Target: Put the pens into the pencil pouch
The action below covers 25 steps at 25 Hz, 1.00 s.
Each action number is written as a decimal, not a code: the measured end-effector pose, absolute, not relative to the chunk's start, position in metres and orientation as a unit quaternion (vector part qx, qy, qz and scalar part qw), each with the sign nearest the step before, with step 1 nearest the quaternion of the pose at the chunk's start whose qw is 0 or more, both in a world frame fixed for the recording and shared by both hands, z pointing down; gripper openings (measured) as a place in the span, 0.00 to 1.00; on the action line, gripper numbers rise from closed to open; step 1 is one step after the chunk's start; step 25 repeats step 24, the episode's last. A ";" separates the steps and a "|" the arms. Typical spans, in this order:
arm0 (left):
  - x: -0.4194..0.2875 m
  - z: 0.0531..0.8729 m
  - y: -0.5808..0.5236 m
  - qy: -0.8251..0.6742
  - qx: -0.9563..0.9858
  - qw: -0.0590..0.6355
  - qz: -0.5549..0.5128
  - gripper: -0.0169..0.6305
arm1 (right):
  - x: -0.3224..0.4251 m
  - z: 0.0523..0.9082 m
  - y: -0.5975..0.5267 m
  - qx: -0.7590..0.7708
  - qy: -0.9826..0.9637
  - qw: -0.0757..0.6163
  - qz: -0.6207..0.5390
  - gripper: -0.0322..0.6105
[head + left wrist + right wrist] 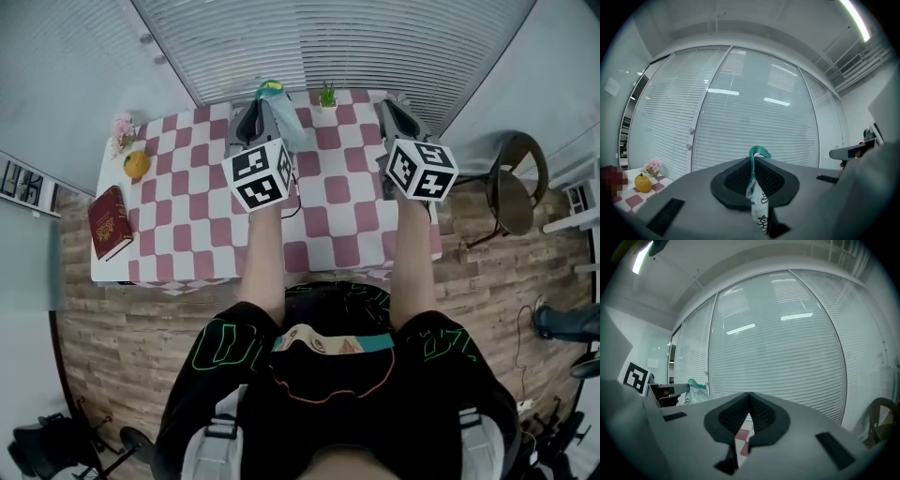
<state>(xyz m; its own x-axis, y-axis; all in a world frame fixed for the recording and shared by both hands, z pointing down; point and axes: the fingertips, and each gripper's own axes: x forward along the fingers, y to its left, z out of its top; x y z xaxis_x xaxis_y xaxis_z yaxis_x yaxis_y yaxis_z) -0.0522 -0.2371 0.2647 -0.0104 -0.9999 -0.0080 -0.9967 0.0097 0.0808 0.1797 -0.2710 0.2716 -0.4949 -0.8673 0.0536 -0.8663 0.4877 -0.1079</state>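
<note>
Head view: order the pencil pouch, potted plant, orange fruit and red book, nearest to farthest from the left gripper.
1. Pencil pouch, clamped in the left gripper.
2. Potted plant, just right.
3. Orange fruit, far left.
4. Red book, left near corner.

The table (pixel 187 234) lies open centrally; book (pixel 110 222), orange (pixel 137 164) and flowers (pixel 122 127) crowd its left edge, a plant (pixel 327 95) its back.

Clock positions are taken from the centre of the surface (pixel 337 192) in the head view.

- The book (pixel 110 221) lies at 9 o'clock, on the edge.
- The fruit (pixel 137 164) sits at 10 o'clock, with the flowers (pixel 122 127) just behind it at the corner.
- The potted plant (pixel 327 95) stands at 12 o'clock.
- The chair (pixel 514 183) stands on the floor (pixel 112 319) at 3 o'clock, off the surface.
- The pouch (pixel 757 201) sits between the jaws of the left claw (pixel 753 164).
</note>
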 end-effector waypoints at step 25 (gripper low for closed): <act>-0.041 0.274 -0.248 -0.712 0.701 0.029 -0.031 0.05 | 0.180 0.278 -0.282 -0.474 0.879 -0.009 -0.057 0.05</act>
